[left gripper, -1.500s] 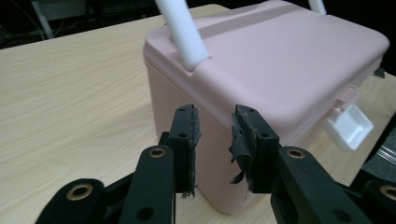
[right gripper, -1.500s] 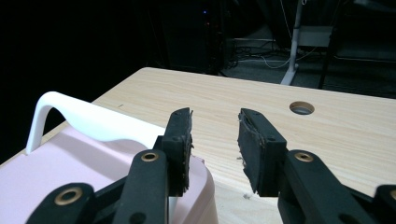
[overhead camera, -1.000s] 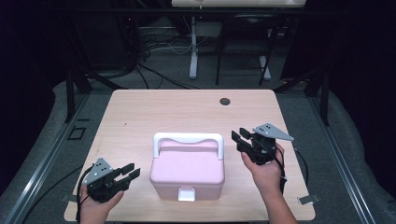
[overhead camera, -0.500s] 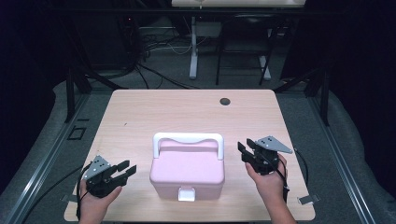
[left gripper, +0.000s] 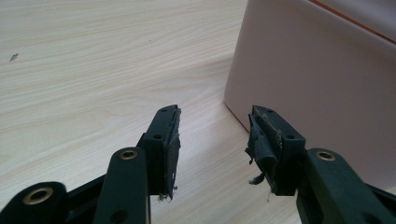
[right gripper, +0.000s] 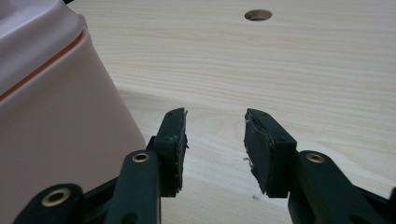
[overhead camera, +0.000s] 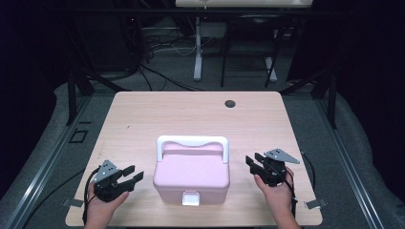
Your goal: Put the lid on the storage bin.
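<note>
Flanking the pink box, left gripper and right gripper, both wide, empty, just opening; handle overhead.

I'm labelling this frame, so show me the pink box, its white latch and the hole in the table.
pink box [overhead camera: 191, 172], high view, on the middle of its lid.
white latch [overhead camera: 190, 198], high view, on the clasp at the front.
hole [overhead camera: 230, 103], high view, on the dark opening in the tabletop.

A pale pink plastic box with a white carry handle and a white front latch sits upright and closed near the counter's front edge, centred.
</note>
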